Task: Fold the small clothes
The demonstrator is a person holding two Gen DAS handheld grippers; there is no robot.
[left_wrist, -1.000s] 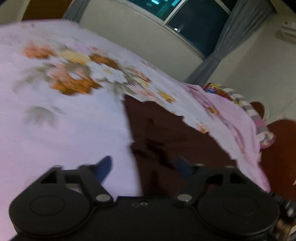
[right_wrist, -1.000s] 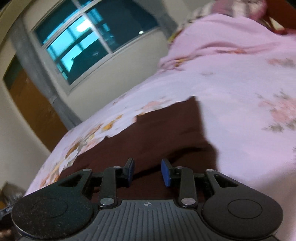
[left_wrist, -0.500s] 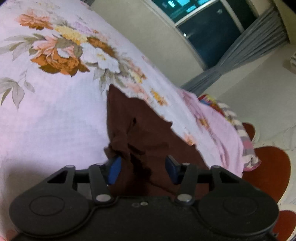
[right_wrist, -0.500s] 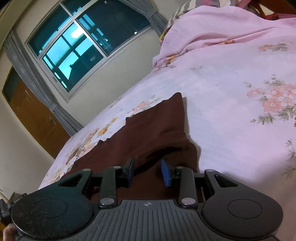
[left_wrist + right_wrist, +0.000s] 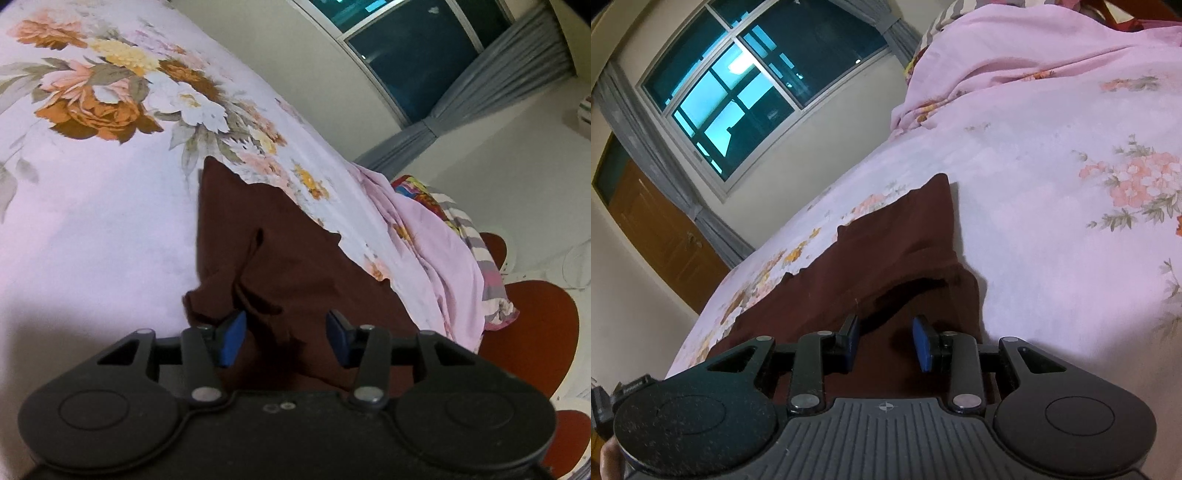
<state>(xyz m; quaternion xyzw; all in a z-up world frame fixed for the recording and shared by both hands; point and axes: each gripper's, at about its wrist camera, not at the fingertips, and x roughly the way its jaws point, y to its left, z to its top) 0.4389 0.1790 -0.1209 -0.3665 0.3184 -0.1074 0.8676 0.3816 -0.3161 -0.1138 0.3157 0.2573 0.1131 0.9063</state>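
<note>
A dark maroon garment [image 5: 886, 258] lies spread on a pink flowered bedsheet [image 5: 1052, 221], reaching from the near edge of the bed toward its far edge under the window [image 5: 738, 99]. One corner of the garment points toward the far edge, and a loose fold stands up near the gripper, leaving a dark gap beneath it. The right gripper [image 5: 884, 343] sits low over the near end of the garment, its blue pads [image 5: 919, 349] a short way apart with bunched cloth between them; whether they press it cannot be told. Grey curtains [image 5: 701, 218] frame the window, and a brown door [image 5: 657, 229] stands to its left. A crumpled pink blanket [image 5: 1015, 55] lies at the far right corner.
</note>
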